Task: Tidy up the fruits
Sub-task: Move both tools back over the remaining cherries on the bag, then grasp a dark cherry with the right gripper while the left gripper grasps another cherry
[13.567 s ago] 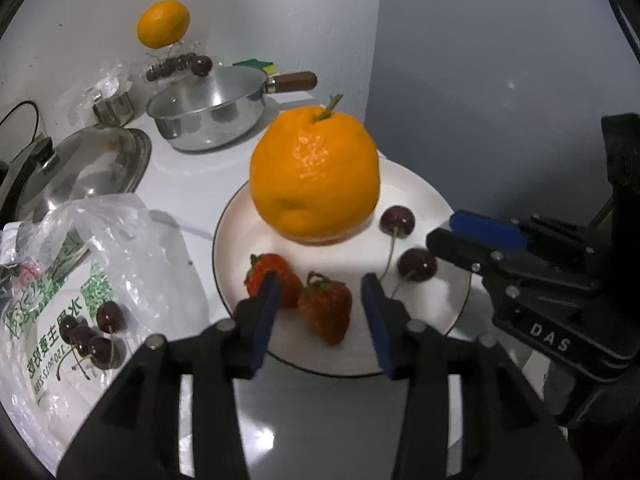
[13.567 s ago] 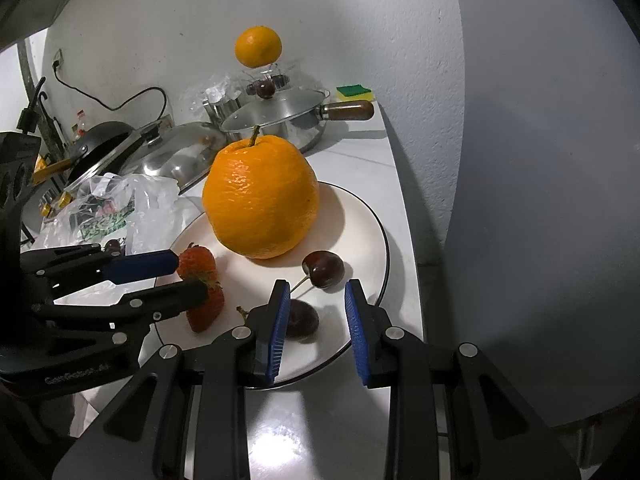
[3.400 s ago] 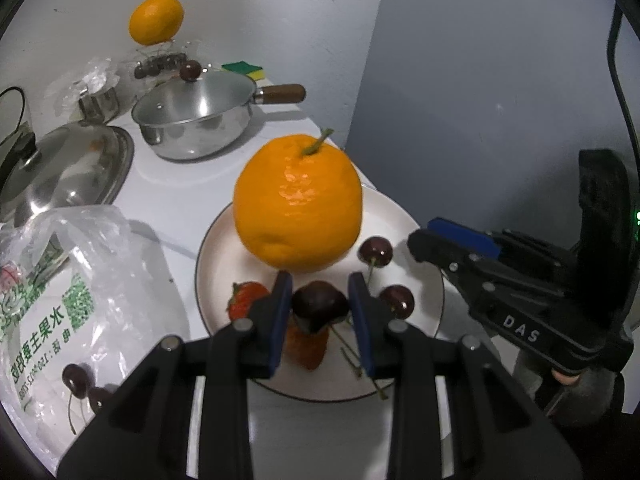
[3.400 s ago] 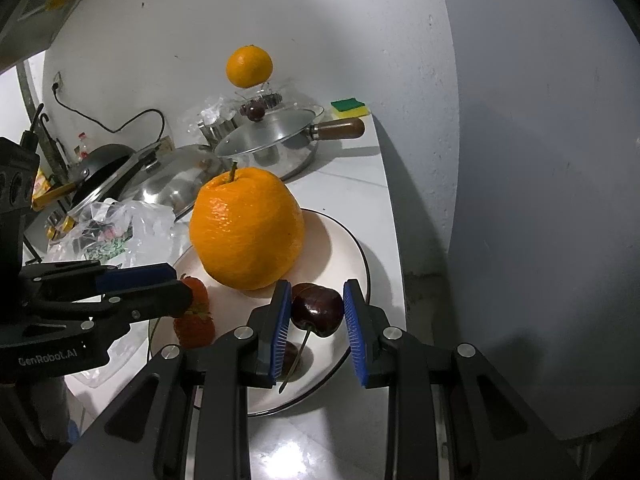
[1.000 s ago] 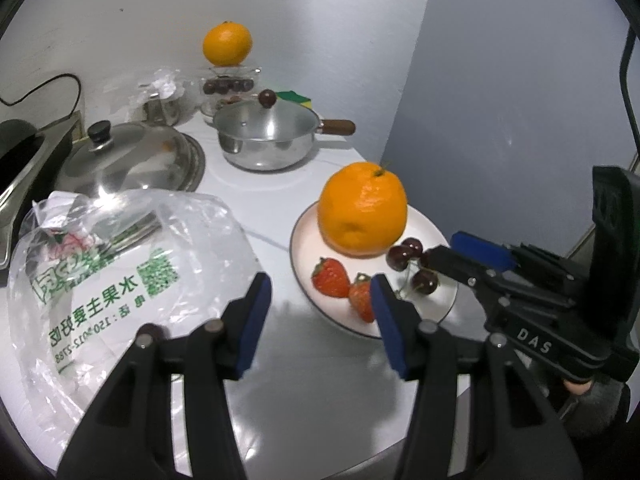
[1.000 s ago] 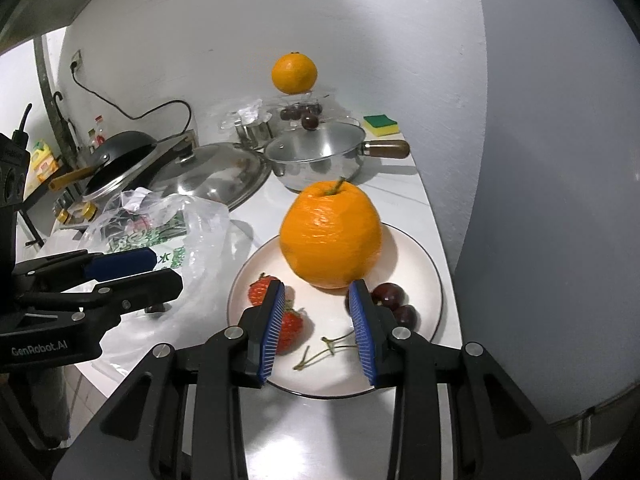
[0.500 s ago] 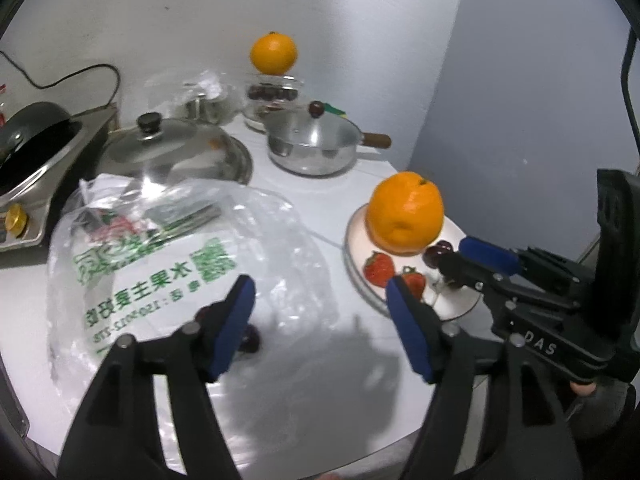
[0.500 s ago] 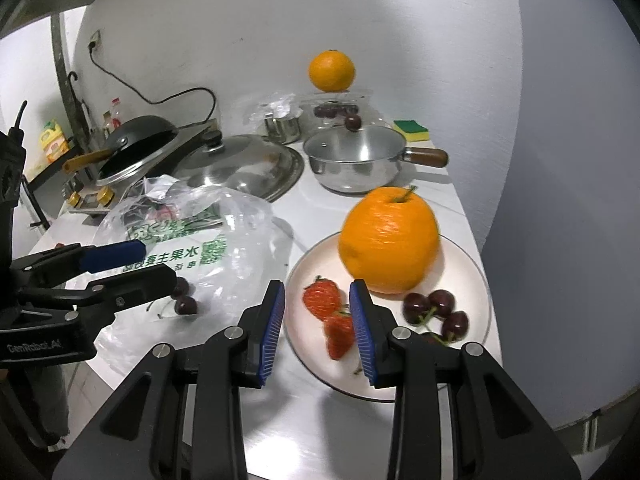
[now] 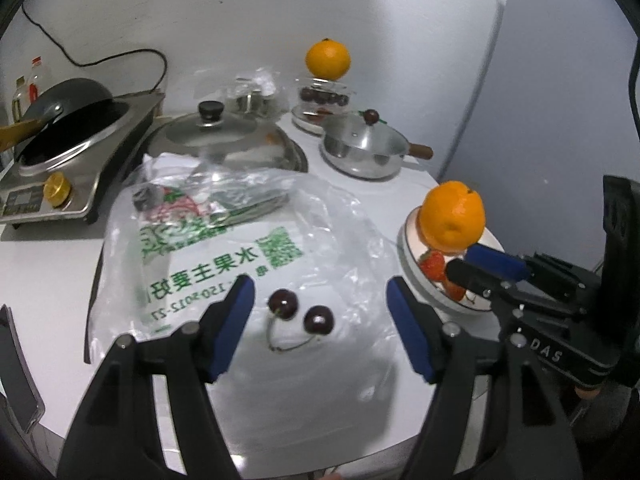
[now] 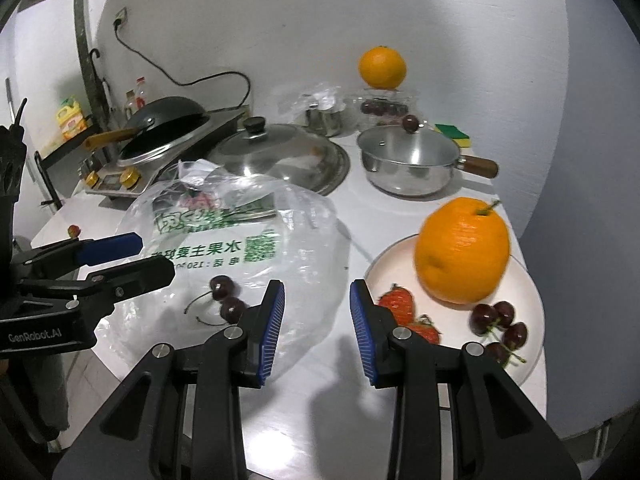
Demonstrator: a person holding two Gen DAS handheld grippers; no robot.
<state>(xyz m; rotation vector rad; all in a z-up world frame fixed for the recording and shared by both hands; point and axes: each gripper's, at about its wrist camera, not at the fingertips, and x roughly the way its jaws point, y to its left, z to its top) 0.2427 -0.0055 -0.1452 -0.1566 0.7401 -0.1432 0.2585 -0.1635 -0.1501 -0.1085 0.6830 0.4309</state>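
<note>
Two dark cherries (image 9: pixel 283 303) (image 9: pixel 319 319) lie on a clear printed plastic bag (image 9: pixel 224 248). My left gripper (image 9: pixel 319 282) hovers over them, open wide, its pads touching nothing. To the right, a white plate (image 10: pixel 532 312) holds a big orange (image 10: pixel 462 250), two strawberries (image 10: pixel 396 304) and several cherries (image 10: pixel 498 320). My right gripper (image 10: pixel 317 286) hangs over the bare counter between the bag (image 10: pixel 260 248) and the plate. Its jaws are narrow, with nothing between them. In the right wrist view, the left gripper (image 10: pixel 154 256) is at the left, near the bag's cherries (image 10: pixel 222 286).
A lidded saucepan (image 9: pixel 362 146) with a wooden handle stands behind the plate. A large pan lid (image 9: pixel 224 140) sits behind the bag. A wok on a cooker (image 9: pixel 60 140) is at the far left. At the back, another orange (image 9: pixel 327 60) rests on a glass bowl of cherries (image 9: pixel 324 96). The counter's edge is close in front.
Both grippers have drawn back from the plate and swung left toward the bag. The left jaws have widened, and the bag's two cherries now show between them.
</note>
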